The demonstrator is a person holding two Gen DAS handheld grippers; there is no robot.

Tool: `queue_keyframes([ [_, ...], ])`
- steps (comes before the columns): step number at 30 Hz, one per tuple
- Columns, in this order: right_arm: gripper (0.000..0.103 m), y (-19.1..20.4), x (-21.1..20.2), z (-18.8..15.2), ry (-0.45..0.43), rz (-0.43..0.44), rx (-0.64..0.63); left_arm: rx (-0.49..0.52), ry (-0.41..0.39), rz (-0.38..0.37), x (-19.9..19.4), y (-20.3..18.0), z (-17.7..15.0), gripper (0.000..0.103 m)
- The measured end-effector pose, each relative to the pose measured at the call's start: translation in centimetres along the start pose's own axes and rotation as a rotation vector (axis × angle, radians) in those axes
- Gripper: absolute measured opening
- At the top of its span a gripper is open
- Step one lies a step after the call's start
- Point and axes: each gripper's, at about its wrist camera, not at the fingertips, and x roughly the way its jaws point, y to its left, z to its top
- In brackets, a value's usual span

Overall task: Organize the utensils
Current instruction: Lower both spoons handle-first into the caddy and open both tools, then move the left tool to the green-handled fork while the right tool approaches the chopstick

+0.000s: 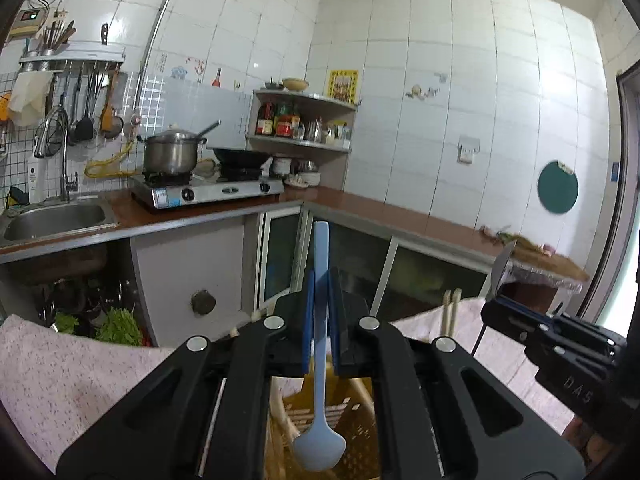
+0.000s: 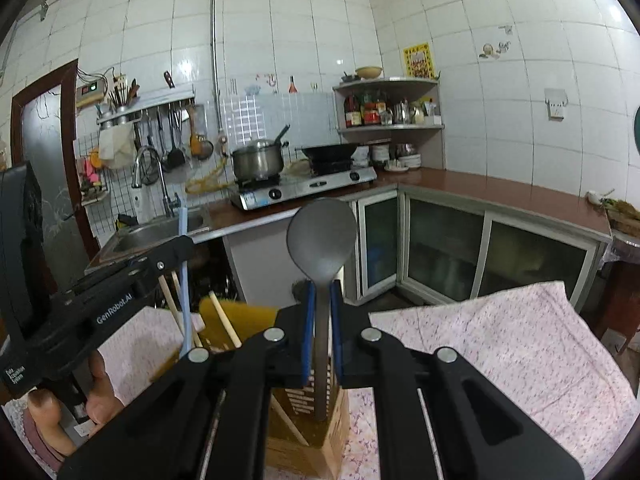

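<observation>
While left hand-held gripper [image 1: 321,280] clamps blue spoon [image 1: 320,380], right hand-held gripper [image 2: 320,292] clamps black ladle [image 2: 322,236].

Two spoons, one blue [image 1: 319,360] and one grey [image 2: 322,240]; one yellow basket [image 2: 240,320].

Two wrist fisheyes, side by side, facing the kitchen corner.
Each looks forward and slightly down along its own tool, close over a yellow basket [image 1: 352,412]; both share the stove [image 1: 208,192], corner shelf [image 2: 390,106] and L-shaped worktop [image 2: 500,192], and each glimpses the other tool.
</observation>
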Motion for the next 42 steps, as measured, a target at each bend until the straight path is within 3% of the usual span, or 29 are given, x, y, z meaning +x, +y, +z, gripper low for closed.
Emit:
queue_keyframes([
  [6, 0.010, -0.3, 1.4, -2.1, 0.078, 0.009, -0.011, -0.006, 0.065, 0.033, 0.2, 0.7, -2.0, 0.007],
  [7, 0.010, -0.3, 1.4, -2.2, 0.085, 0.017, -0.006, -0.006, 0.074, 0.037, 0.1, 0.7, -2.1, 0.018],
  [8, 0.011, -0.4, 1.3, -2.4, 0.090, 0.021, -0.004, -0.008, 0.082, 0.041, -0.1, 0.7, -2.2, 0.037],
  [10, 0.011, -0.5, 1.4, -2.5, 0.129, 0.019, -0.001, -0.020, 0.095, 0.045, -0.7, 0.8, -2.1, 0.055],
  [13, 0.011, -1.6, 0.7, -2.4, 0.161, 0.024, 0.042, -0.040, 0.126, 0.042, -1.9, 1.0, -1.6, 0.058],
  [15, 0.030, -2.6, -0.1, -2.4, 0.182, 0.018, 0.062, -0.052, 0.150, 0.046, -2.8, 1.3, -1.4, 0.068],
  [17, 0.041, -3.4, -1.0, -2.6, 0.197, -0.008, 0.062, -0.063, 0.173, 0.078, -4.4, 1.7, -1.2, 0.083],
  [20, 0.041, -4.7, -2.2, -3.7, 0.263, -0.046, 0.067, -0.061, 0.217, 0.104, -6.7, 2.0, -1.6, 0.091],
  [26, 0.044, -7.3, -3.2, -9.0, 0.470, -0.108, 0.143, -0.052, 0.381, 0.106, -9.6, 1.5, -4.9, 0.096],
  [32, 0.047, -8.0, -4.0, -13.2, 0.582, -0.126, 0.158, -0.046, 0.525, 0.098, -11.7, 0.0, -10.2, 0.098],
  [37, 0.048, -8.1, -5.1, -15.2, 0.613, -0.123, 0.148, -0.088, 0.613, 0.065, -12.5, -0.9, -13.7, 0.098],
  [42, 0.048, -9.3, -6.0, -16.4, 0.623, -0.149, 0.162, -0.042, 0.637, 0.039, -13.6, -2.9, -15.8, 0.098],
])
